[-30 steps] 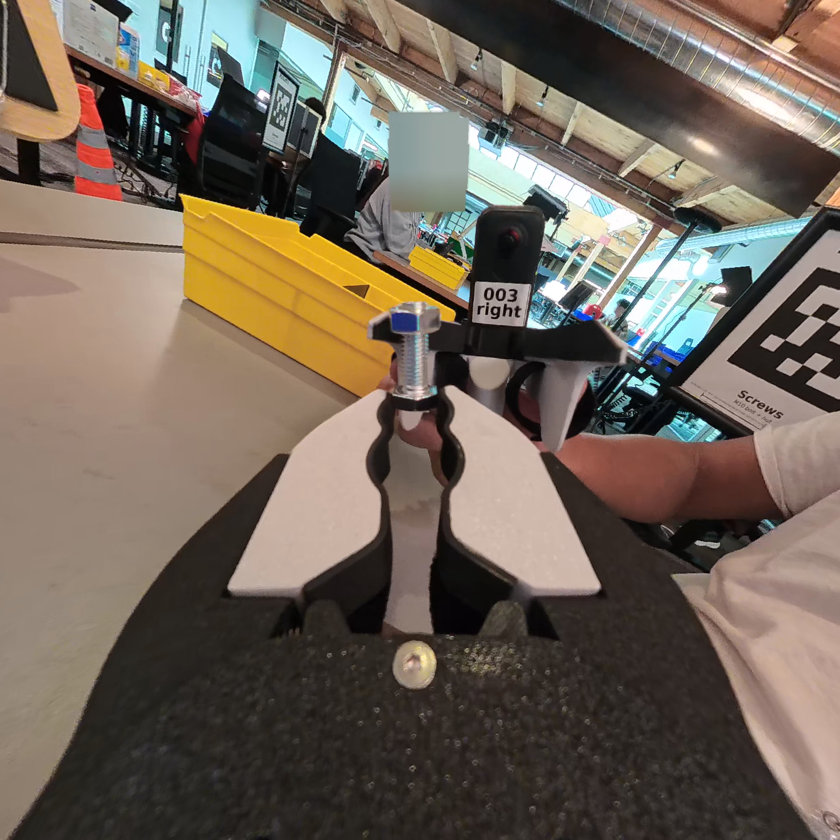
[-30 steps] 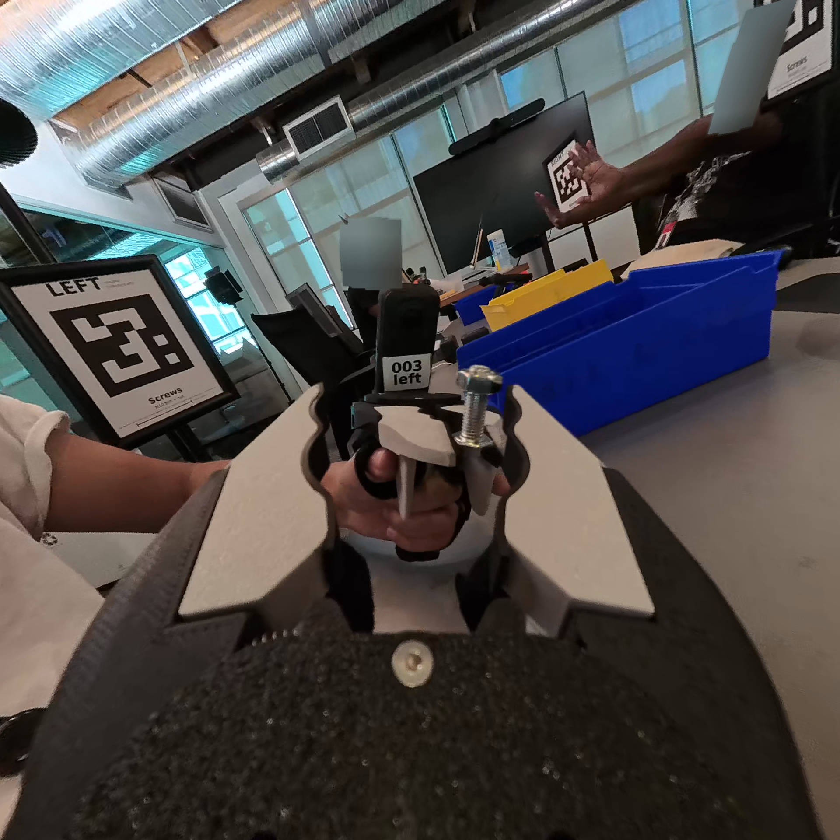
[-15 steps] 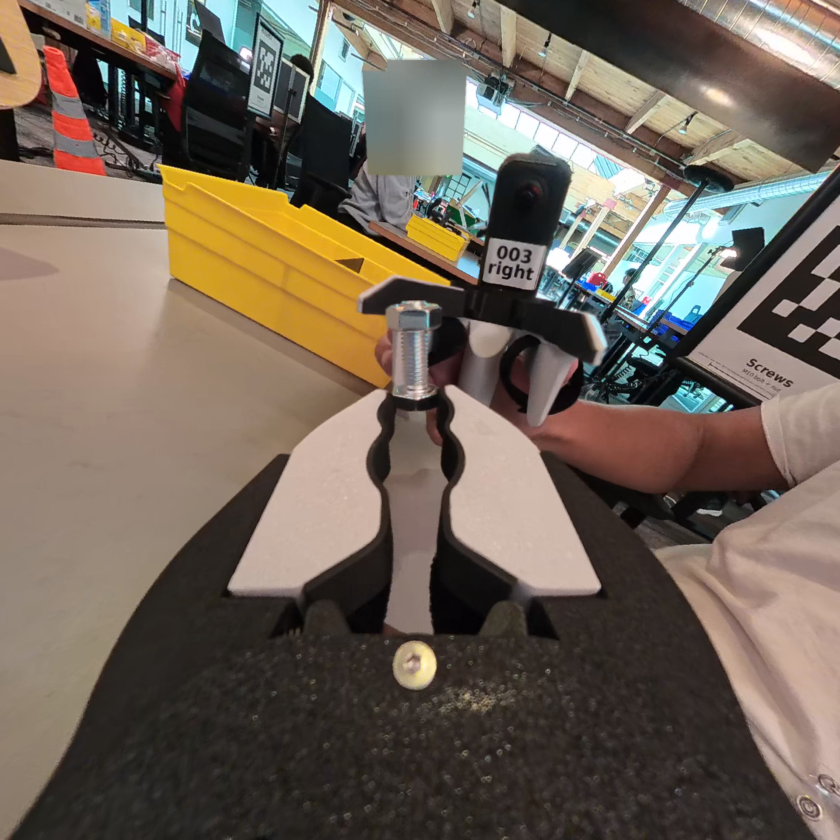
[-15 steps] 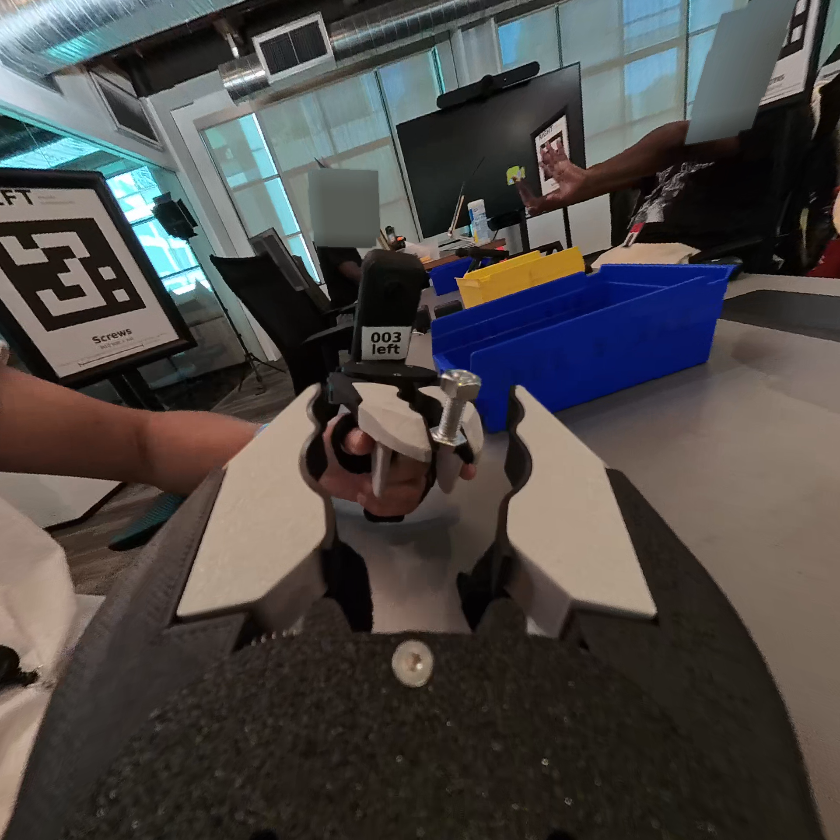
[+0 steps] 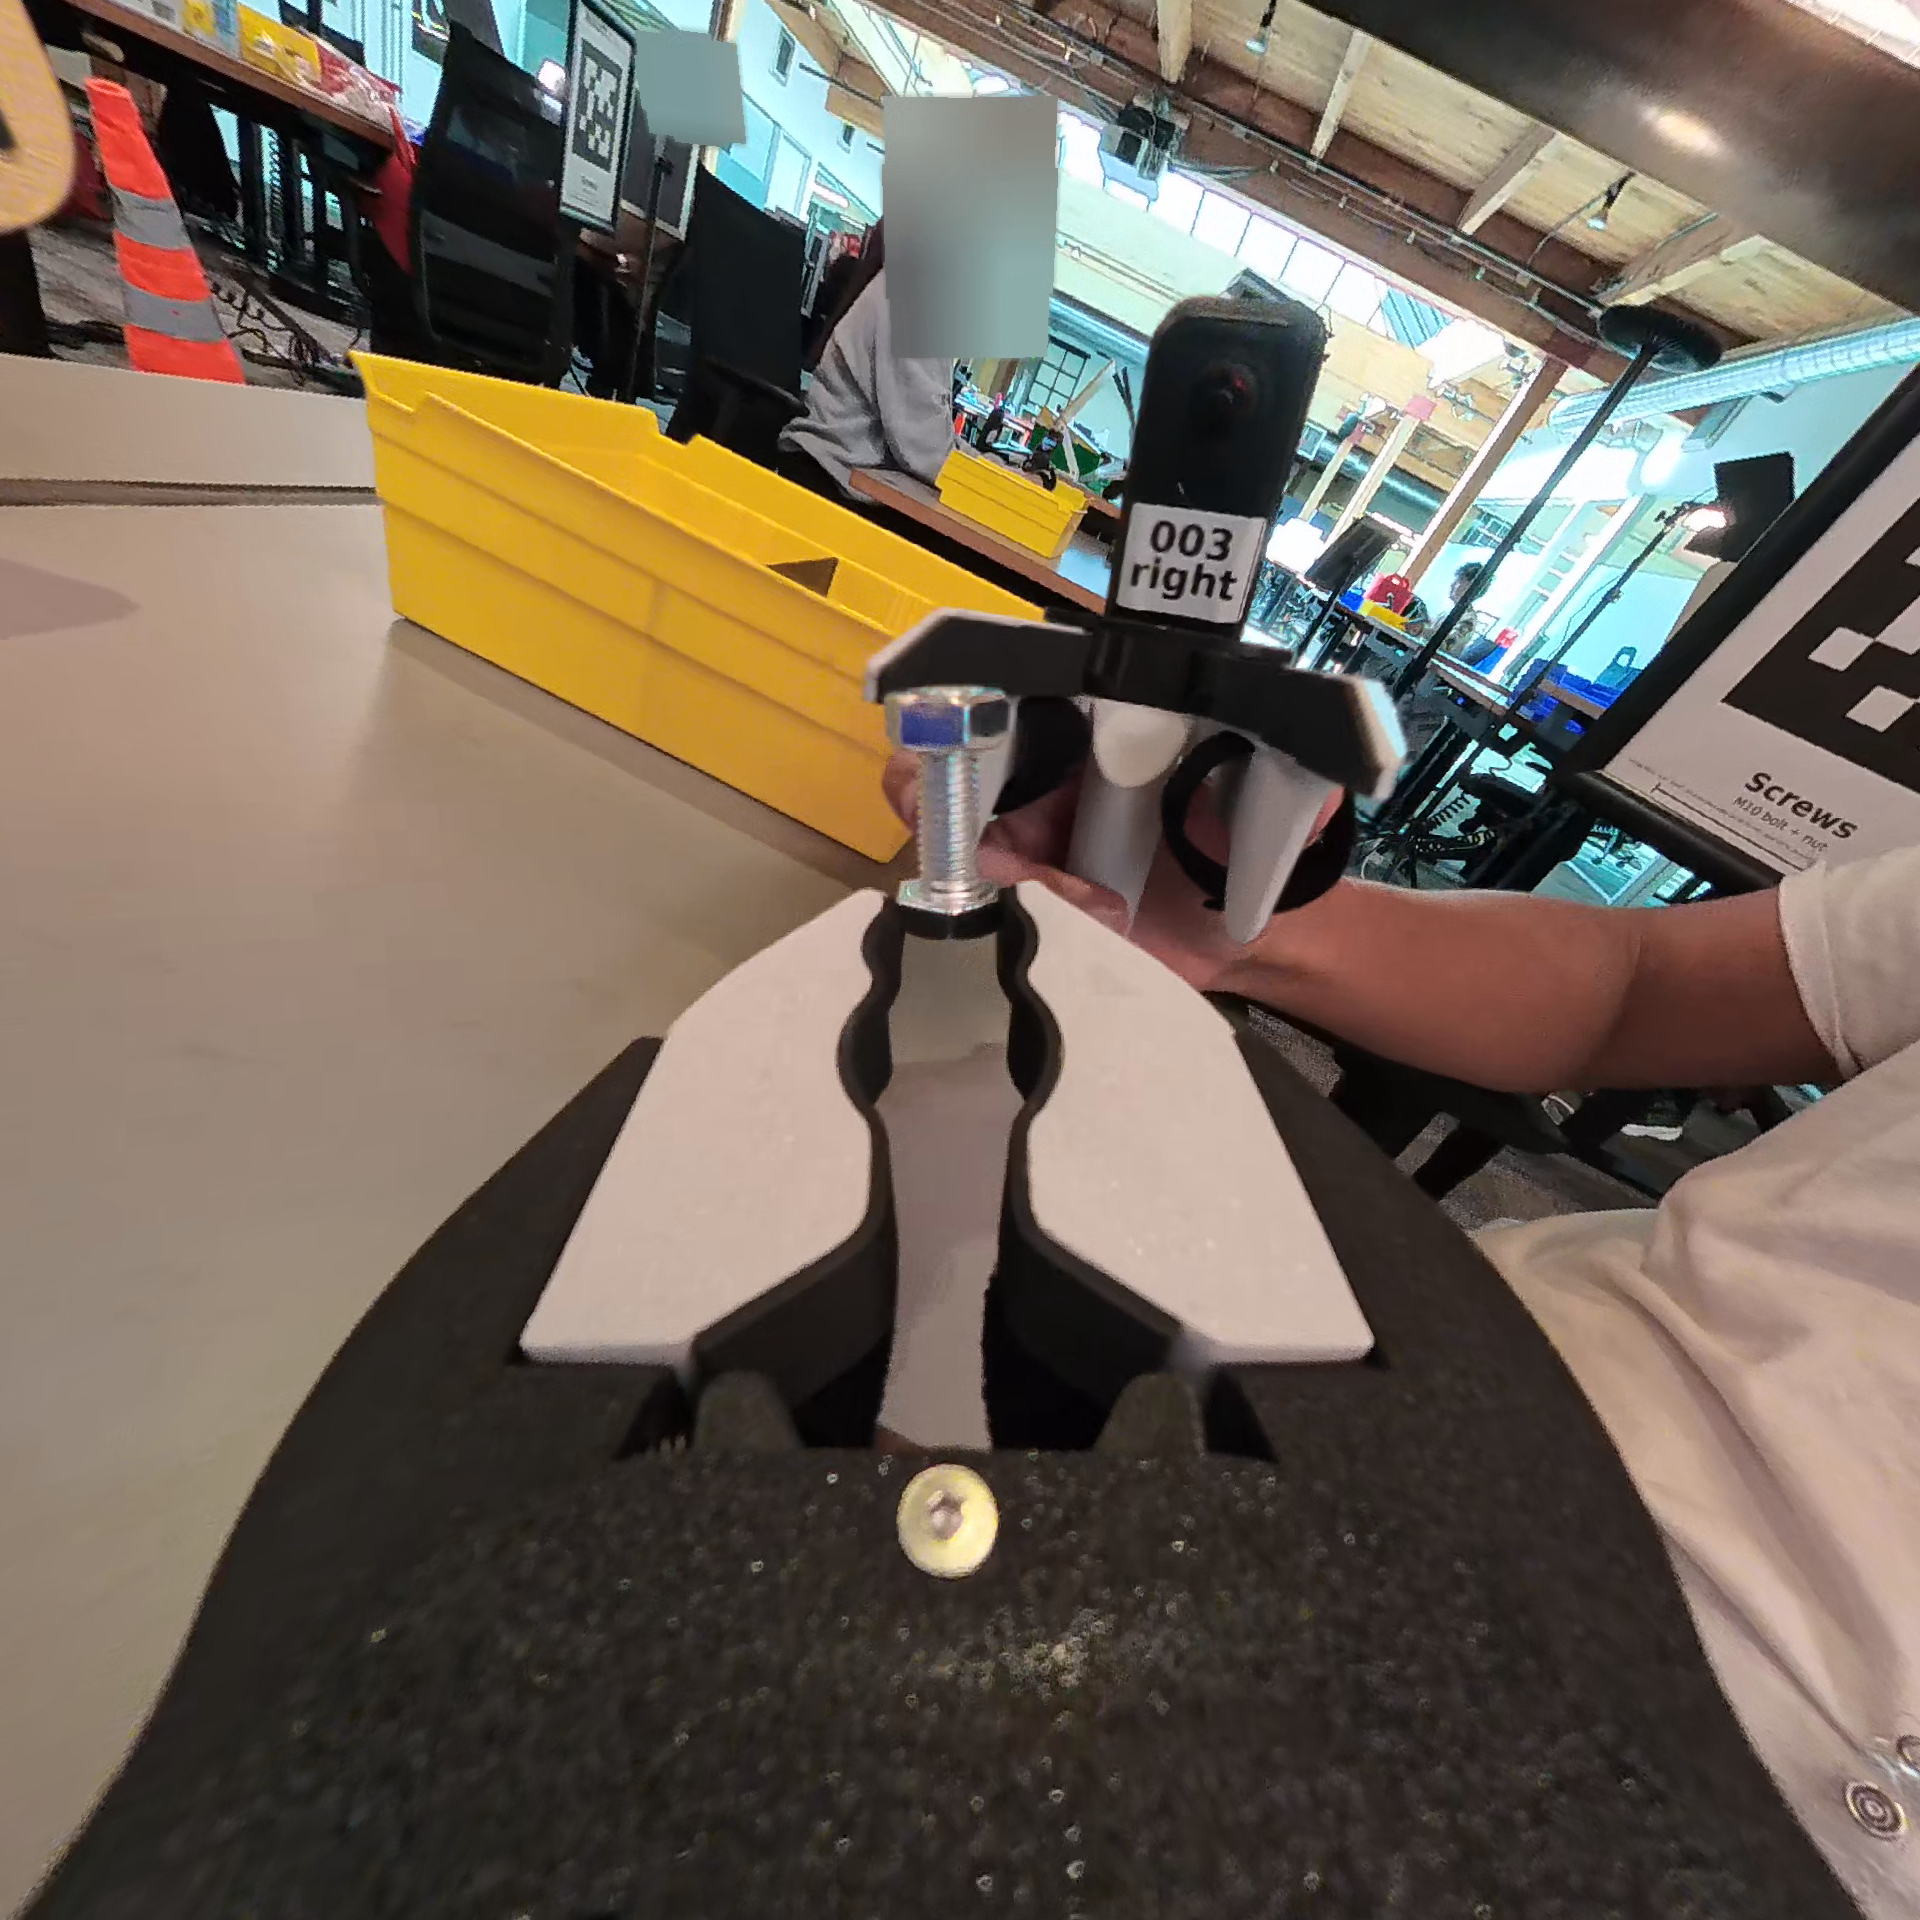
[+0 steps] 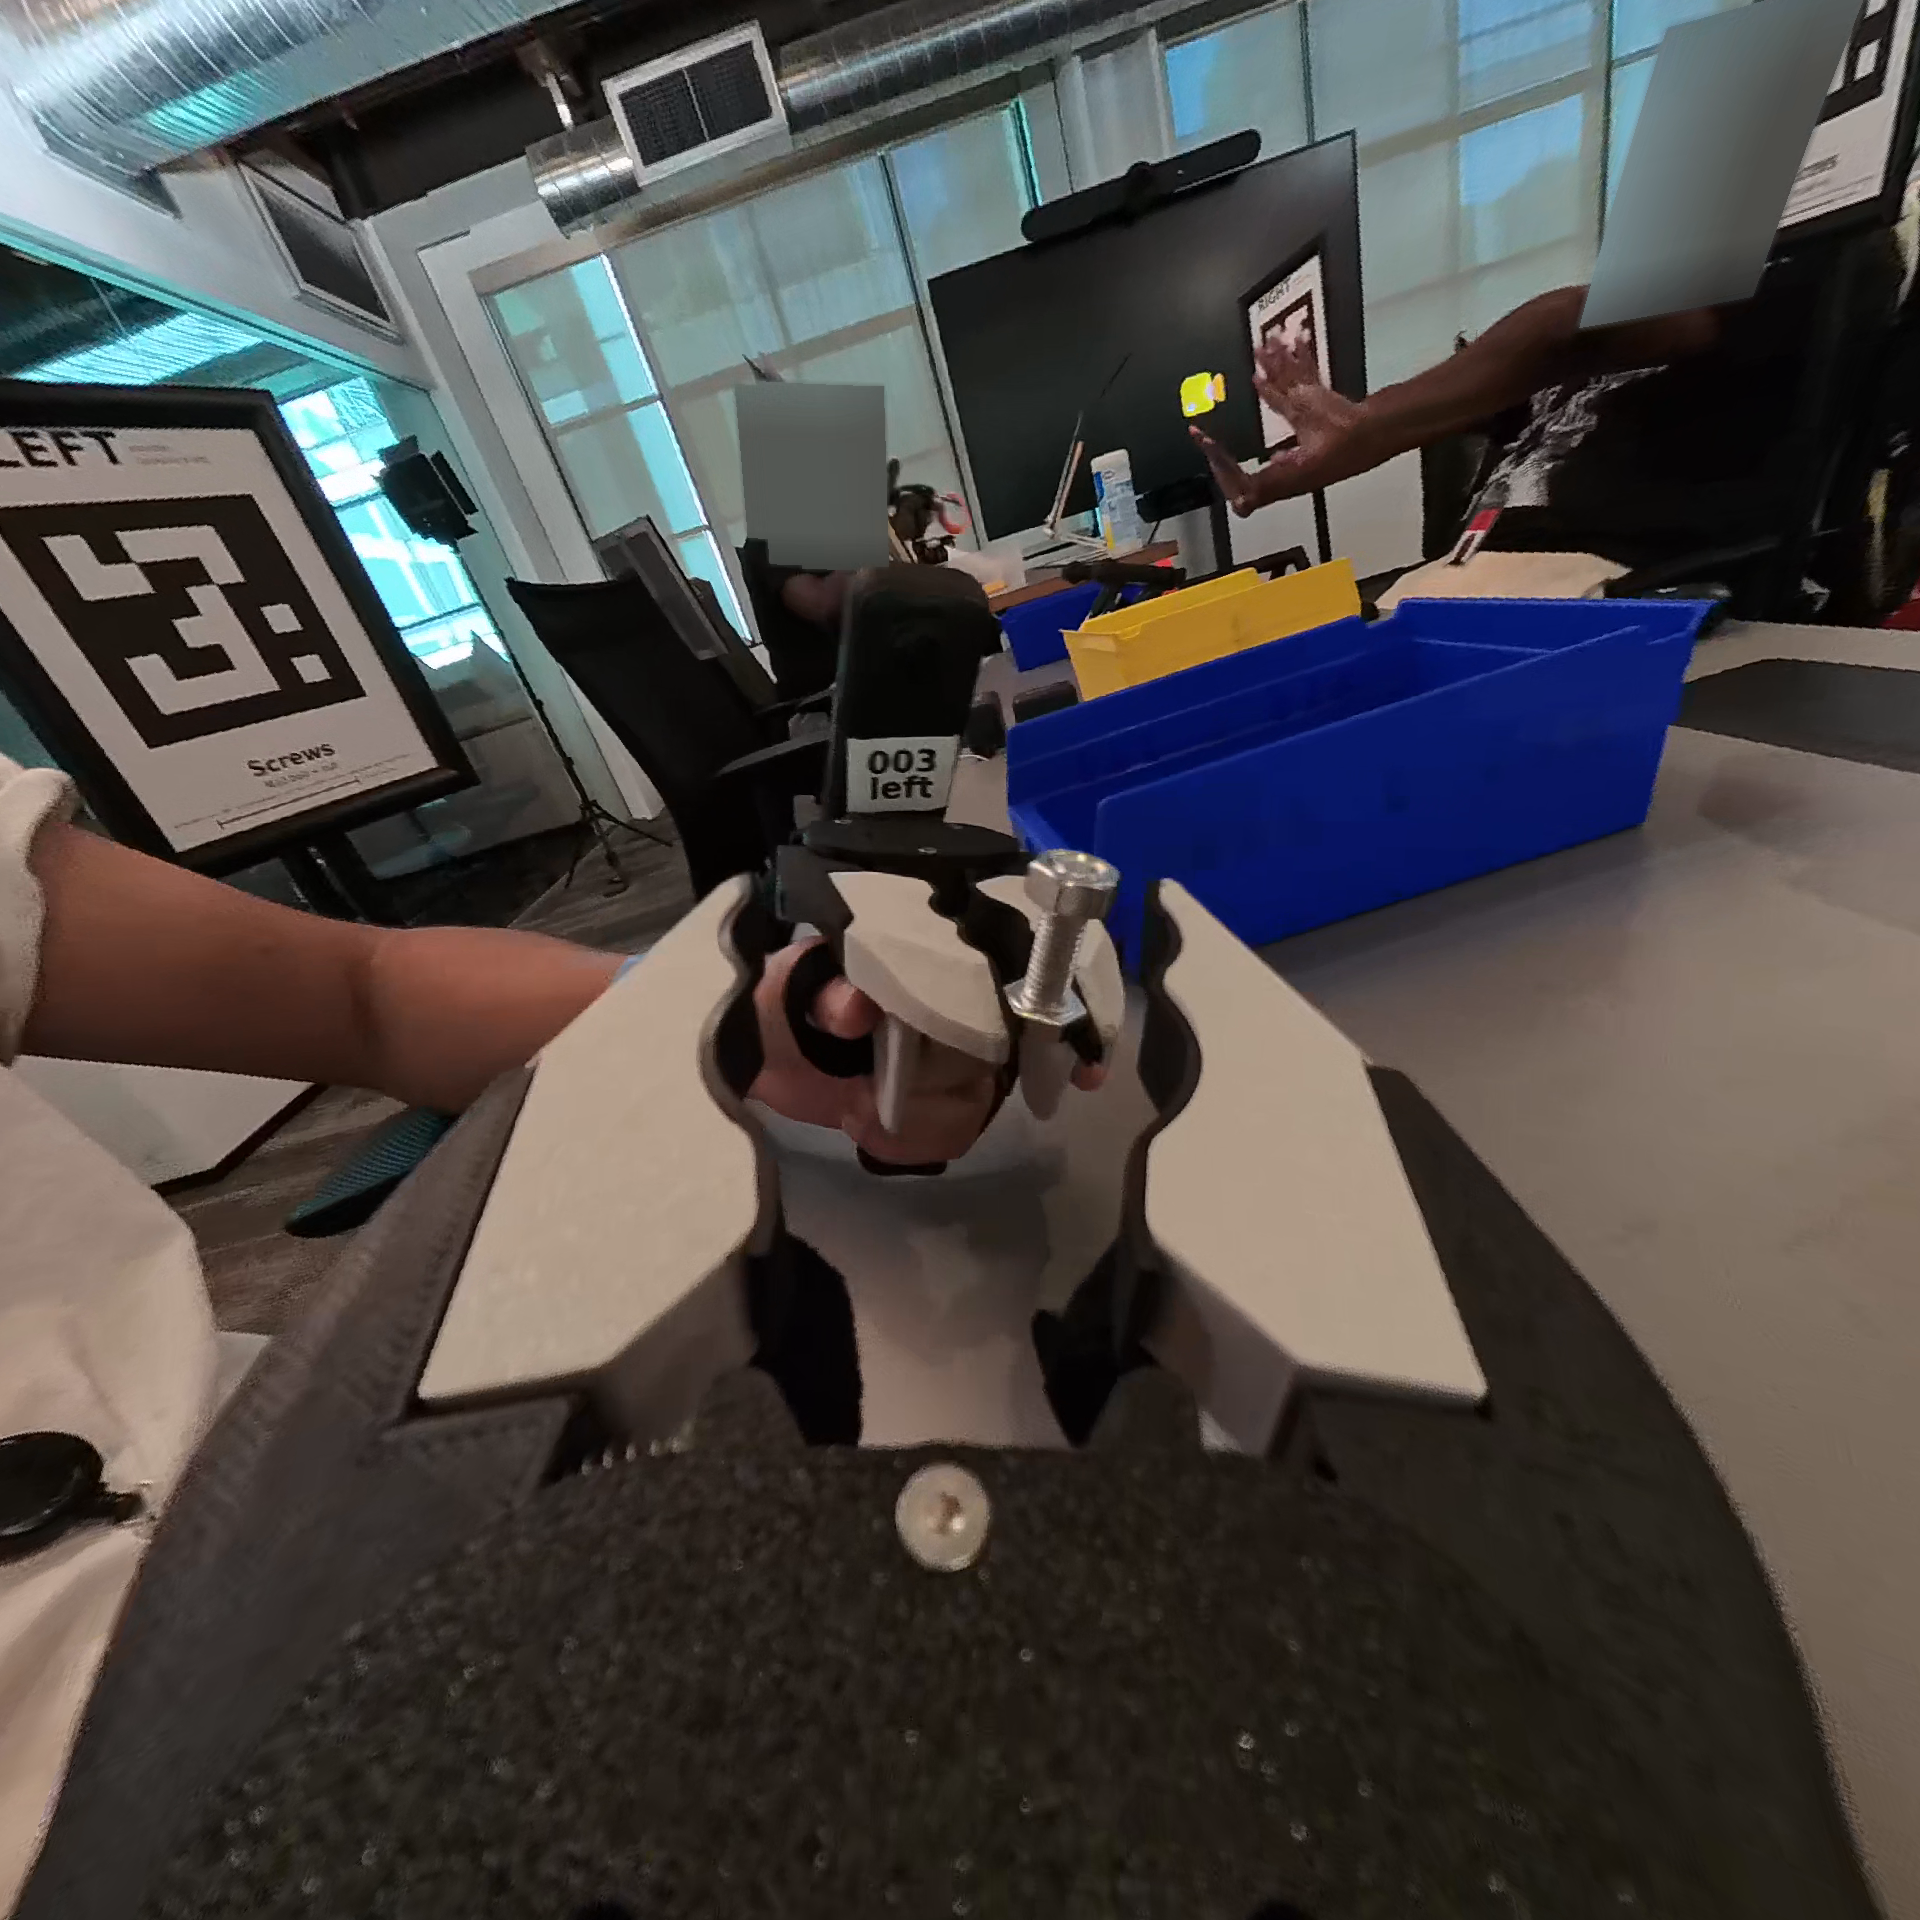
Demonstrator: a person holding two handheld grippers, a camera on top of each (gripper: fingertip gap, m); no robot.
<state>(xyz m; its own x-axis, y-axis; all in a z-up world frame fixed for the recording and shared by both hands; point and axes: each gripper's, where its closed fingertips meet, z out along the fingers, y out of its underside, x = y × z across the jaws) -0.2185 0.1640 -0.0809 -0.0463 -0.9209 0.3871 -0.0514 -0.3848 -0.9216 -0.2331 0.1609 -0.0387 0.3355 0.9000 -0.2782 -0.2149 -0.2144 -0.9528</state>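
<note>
Left hand-held gripper [image 5: 948, 920]: I see its two white fingers drawn close together, their black-lined tips clenched on a silver hex nut [image 5: 943, 896] threaded on the low end of a silver hex-head bolt [image 5: 948, 795].
Bolt: it stands upright above the fingertips, head on top, held in the air over the pale grey surface [image 5: 260, 883]. In the right wrist view the same bolt [image 6: 1060, 945] leans slightly, its nut end pinched at the tips of the left hand-held gripper [image 6: 1049, 1023].
Right hand-held gripper [image 6: 951, 997]: I see its fingers spread wide and released, with nothing pressed between the pads. The left unit and the bolt sit in the gap between its fingertips, apart from both pads.
Right hand-held gripper from the left view [image 5: 1132, 727]: it sits just behind the bolt head, and one black arm of it passes right above the head; I cannot tell whether they touch.
Hand [image 5: 1049, 842]: it grips the right unit's handle just behind the bolt.
Yellow plastic bin [image 5: 623, 592]: on the surface, far and left of the bolt.
Blue plastic bin [image 6: 1351, 769]: on the surface, far and right of the open fingers.
Framed black-and-white marker board [image 6: 187, 623]: stands off the surface at far left in the right view.
</note>
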